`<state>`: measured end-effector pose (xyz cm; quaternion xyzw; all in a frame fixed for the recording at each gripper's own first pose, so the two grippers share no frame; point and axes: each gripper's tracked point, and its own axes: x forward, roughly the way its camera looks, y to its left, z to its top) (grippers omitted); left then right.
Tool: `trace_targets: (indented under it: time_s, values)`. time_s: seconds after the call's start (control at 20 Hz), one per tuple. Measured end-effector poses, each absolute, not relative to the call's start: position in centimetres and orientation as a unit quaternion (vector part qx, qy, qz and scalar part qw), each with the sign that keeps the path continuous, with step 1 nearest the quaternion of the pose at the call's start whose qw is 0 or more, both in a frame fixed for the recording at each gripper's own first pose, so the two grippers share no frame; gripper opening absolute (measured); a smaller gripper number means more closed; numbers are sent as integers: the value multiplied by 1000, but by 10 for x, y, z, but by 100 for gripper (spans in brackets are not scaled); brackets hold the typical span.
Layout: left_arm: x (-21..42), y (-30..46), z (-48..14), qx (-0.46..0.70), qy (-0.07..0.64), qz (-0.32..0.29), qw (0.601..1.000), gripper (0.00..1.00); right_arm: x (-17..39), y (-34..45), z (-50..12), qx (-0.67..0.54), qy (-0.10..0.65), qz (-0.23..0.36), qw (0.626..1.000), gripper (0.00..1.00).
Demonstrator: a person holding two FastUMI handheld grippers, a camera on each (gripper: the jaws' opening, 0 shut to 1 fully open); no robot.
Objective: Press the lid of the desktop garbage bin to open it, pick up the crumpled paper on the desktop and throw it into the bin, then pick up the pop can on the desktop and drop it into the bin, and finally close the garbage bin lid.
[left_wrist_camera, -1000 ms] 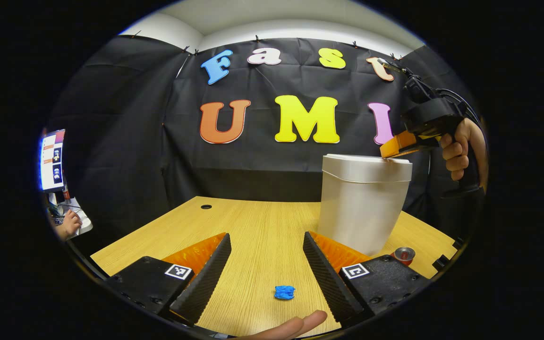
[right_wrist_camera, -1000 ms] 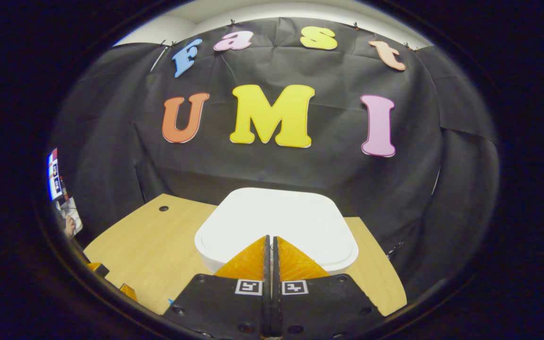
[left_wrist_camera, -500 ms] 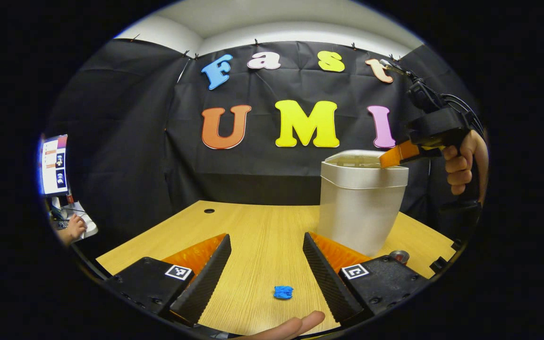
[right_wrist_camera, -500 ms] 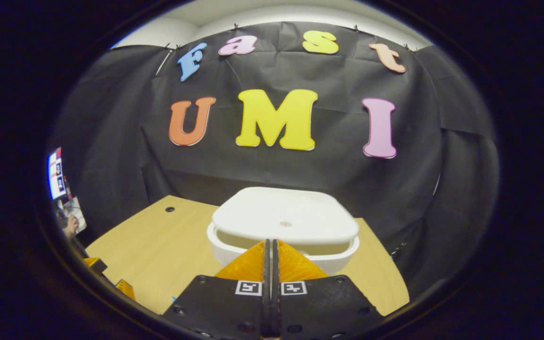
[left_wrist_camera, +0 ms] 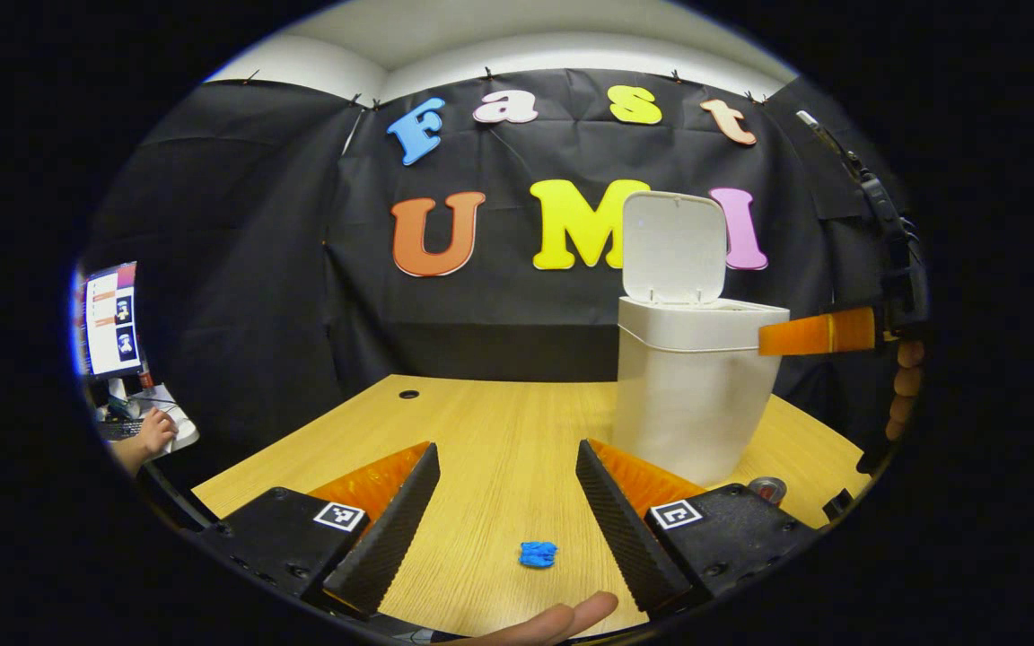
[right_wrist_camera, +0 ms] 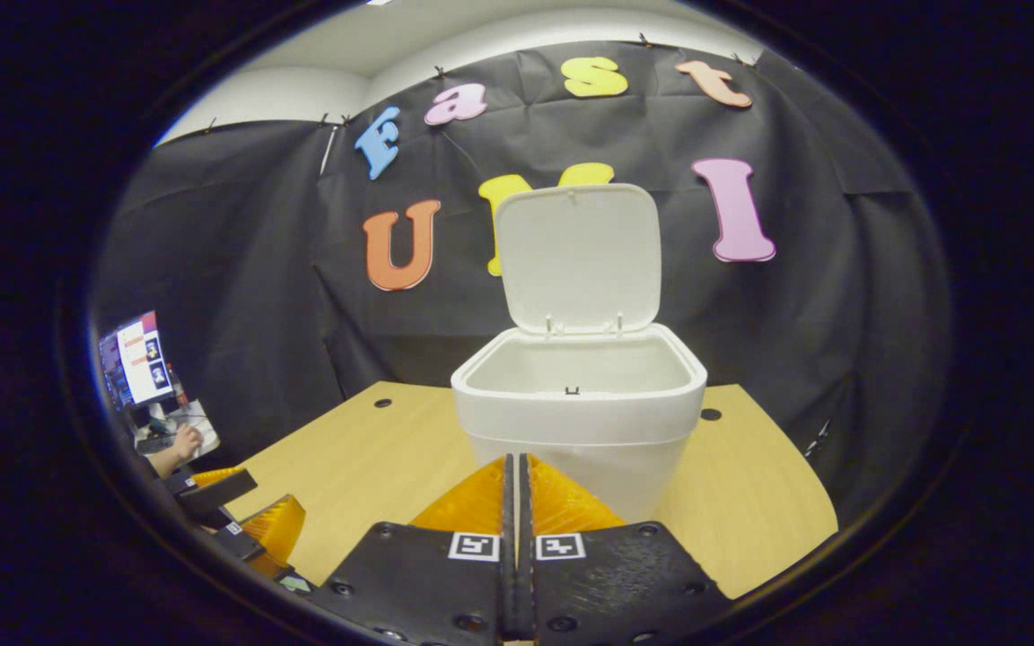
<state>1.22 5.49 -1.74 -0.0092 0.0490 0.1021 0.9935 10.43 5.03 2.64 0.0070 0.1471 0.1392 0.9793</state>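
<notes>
Lid popped up, bin wide open on the desk. Still to bin: paper ball sitting between the spread left gripper fingers, plus can beside the bin. Right gripper pinched together on nothing.

White bin, blue paper, pale wood

The garbage bin and its lid are plain white; the crumpled paper is bright blue; the bench shows light wood grain.
</notes>
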Motion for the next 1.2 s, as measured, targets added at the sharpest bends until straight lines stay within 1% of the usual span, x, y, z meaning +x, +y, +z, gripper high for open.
trace_targets:
  time_s: [0.15, 0.3, 0.35, 0.4, 0.45, 0.5, 0.6, 0.65, 0.7, 0.75, 0.85, 0.95, 1.1, 1.15, 1.2]
  values:
    - [12, 55, -17, 0, 46, 104, 994, 99, 87, 49, 32, 2, 122, 151, 981, 0]
    - [8, 55, -14, 3, 45, 98, 994, 99, 74, 54, 27, 1, 118, 159, 980, 1]
    - [8, 53, -15, -1, 45, 93, 995, 99, 71, 54, 26, 4, 118, 159, 980, 2]
    - [7, 51, -17, -6, 47, 90, 995, 99, 68, 54, 23, 3, 119, 159, 980, 10]
    - [5, 51, -19, -11, 50, 87, 995, 99, 65, 51, 21, -1, 116, 154, 981, 20]
    - [4, 51, -20, -14, 52, 86, 995, 99, 64, 48, 24, -3, 107, 151, 983, 20]
    - [3, 52, -22, -18, 54, 85, 995, 99, 62, 44, 24, -2, 87, 142, 986, 37]
    - [3, 53, -24, -17, 56, 83, 995, 99, 60, 43, 26, -5, 74, 142, 987, 55]
    - [2, 54, -26, -15, 56, 81, 995, 99, 58, 41, 27, -13, 62, 138, 988, 61]
    - [3, 54, -28, -12, 59, 78, 995, 99, 57, 37, 27, -25, 50, 131, 990, 72]
    - [5, 54, -35, -8, 72, 70, 995, 99, 53, 29, 28, -37, 25, 115, 992, 86]
    - [7, 53, -42, -17, 82, 61, 995, 99, 43, 29, 30, -26, 4, 117, 993, 98]
    - [16, 50, -61, -26, 110, 54, 992, 99, 35, 23, 27, 5, -4, 114, 993, 96]
    - [19, 48, -69, -29, 122, 50, 991, 99, 33, 21, 25, 4, -6, 113, 994, 98]
    - [23, 42, -79, -34, 139, 42, 989, 99, 32, 18, 23, 1, -7, 110, 994, 95]
